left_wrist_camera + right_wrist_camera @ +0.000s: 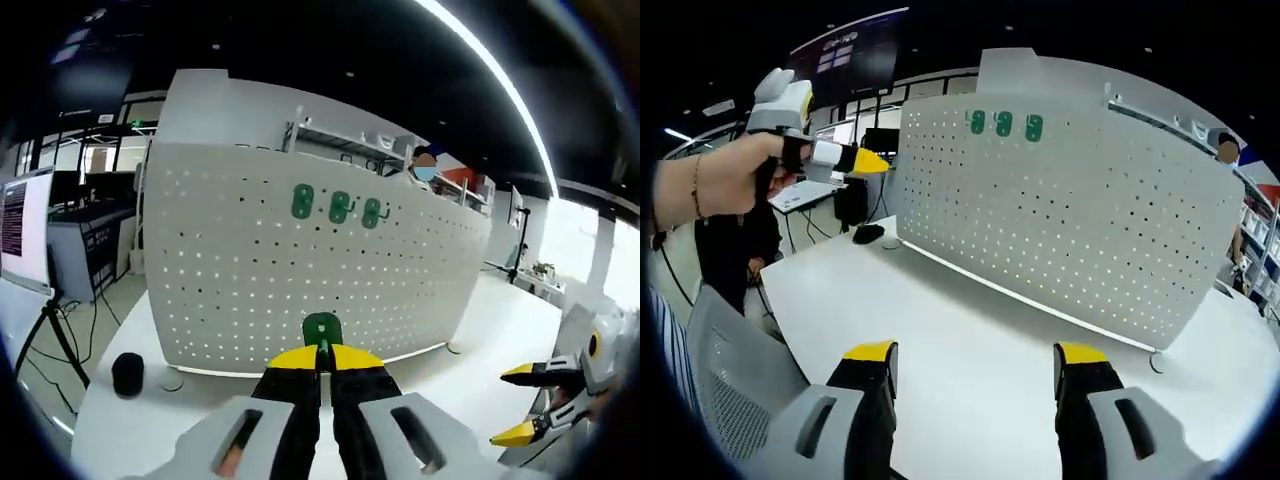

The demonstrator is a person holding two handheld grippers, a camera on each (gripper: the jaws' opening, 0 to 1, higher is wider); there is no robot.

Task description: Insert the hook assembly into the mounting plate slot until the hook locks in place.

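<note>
White surface [970,330] carries upright pegboard [300,290]; three green hooks [339,206] already mounted near its top. Right tool [978,362] jaws wide, nothing held. Left tool [322,357] clamped on green hook piece [322,328], facing pegboard.

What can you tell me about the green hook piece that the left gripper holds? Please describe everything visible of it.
The small green plastic hook piece has a rounded top and a smooth, glossy look. It stands upright, clamped between the yellow-tipped jaws of the left gripper, which are shut on its lower part, so only its upper part shows. It is held above the white table, apart from the white perforated panel behind it, where three similar green pieces already hang.
</note>
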